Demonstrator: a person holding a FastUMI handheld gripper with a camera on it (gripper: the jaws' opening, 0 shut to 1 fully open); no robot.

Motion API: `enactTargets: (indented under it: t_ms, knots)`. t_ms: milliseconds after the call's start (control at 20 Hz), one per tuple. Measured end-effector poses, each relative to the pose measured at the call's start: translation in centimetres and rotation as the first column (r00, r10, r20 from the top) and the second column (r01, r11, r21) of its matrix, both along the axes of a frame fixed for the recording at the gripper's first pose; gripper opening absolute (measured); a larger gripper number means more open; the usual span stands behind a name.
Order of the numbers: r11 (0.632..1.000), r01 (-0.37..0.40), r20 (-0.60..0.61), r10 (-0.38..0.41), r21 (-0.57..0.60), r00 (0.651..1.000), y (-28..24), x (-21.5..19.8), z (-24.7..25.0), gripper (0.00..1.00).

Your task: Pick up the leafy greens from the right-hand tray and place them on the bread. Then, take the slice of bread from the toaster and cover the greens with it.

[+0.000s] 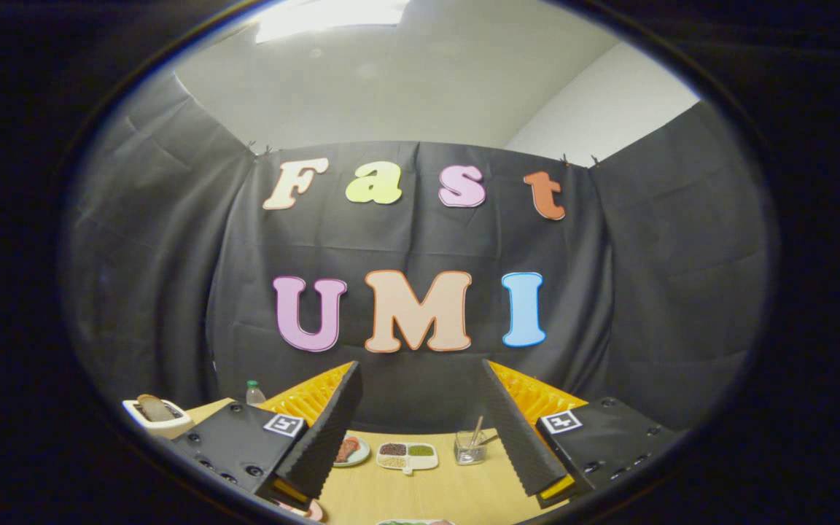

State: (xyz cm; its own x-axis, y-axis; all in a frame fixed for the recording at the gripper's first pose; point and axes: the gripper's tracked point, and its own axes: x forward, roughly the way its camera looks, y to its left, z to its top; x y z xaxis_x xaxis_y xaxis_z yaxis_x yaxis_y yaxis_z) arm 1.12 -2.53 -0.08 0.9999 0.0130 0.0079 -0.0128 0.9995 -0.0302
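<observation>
Two jaws stand released and empty above the desk (420,488). Step one is pending, I judge: descend to the greens (413,522) at 6 o'clock, then clench.

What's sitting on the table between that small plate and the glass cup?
In the gripper view, a white divided dish lies between the plate and the glass, beyond the open gripper.

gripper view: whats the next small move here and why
Probably tilt the gripper downward. Its fingers stand open and high above the wooden table, aimed at the booth wall, holding nothing. The bread slice sits in the toaster off to the left, so no grasp is lined up yet.
</observation>
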Motion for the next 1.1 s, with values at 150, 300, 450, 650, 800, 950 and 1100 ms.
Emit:
enactTargets:
  t_ms: [150,300,450,650,800,950,1100]
  knots:
    - [1.000,-0.014,-0.014,0.014,-0.007,1.000,-0.5,0.3,-0.7,1.00]
    - [1.000,-0.015,-0.017,0.015,-0.004,1.000,-1.4,0.5,-1.0,1.00]
    - [1.000,-0.006,-0.011,0.006,0.014,1.000,-2.3,1.0,-1.3,1.00]
    - [0.999,-0.044,-0.016,0.045,0.017,0.999,-2.5,1.5,-2.0,1.00]
    - [0.991,-0.127,-0.050,0.124,-0.044,0.991,-2.5,2.2,-3.6,1.00]
    - [0.978,-0.189,-0.106,0.180,-0.087,0.978,-3.2,3.1,-5.9,1.00]
    - [0.958,-0.274,-0.182,0.257,-0.080,0.949,-3.0,3.5,-8.6,1.00]
